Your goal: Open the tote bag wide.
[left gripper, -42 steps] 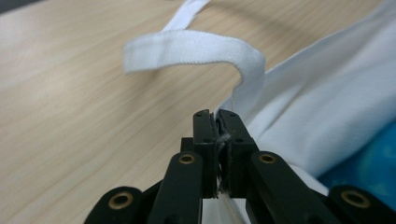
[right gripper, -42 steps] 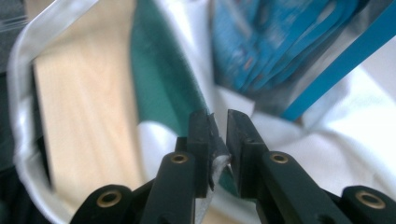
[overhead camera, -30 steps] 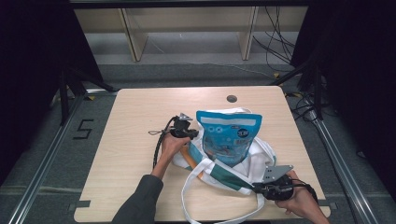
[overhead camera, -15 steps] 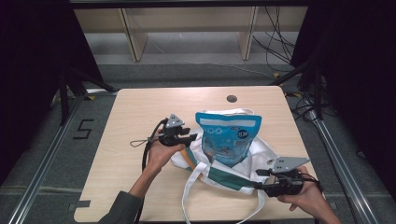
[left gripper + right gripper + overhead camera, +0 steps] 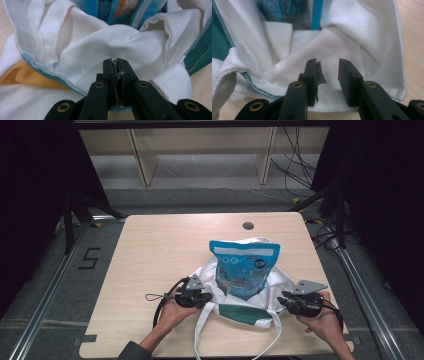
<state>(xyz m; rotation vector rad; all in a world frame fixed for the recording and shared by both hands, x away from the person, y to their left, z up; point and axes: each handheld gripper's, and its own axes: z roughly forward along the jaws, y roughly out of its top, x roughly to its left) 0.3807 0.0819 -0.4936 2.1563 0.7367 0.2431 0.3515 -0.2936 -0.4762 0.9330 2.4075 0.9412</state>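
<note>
Floor marking "5" (image 5: 89, 258) beside table (image 5: 150, 250)

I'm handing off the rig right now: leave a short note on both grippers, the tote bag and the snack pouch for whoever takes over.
Left gripper: its jaws have just been closing and now stand together at the white tote bag's left edge; fabric seems pinched.
Right gripper: jaws apart, just been closing, at the bag's right edge, fabric between them but not clamped.
Blue snack pouch: upright in the bag's open mouth, near the middle of the table.
Done: pouch is in.
Left, likely: clamp the right side, then lift or close the bag.
</note>
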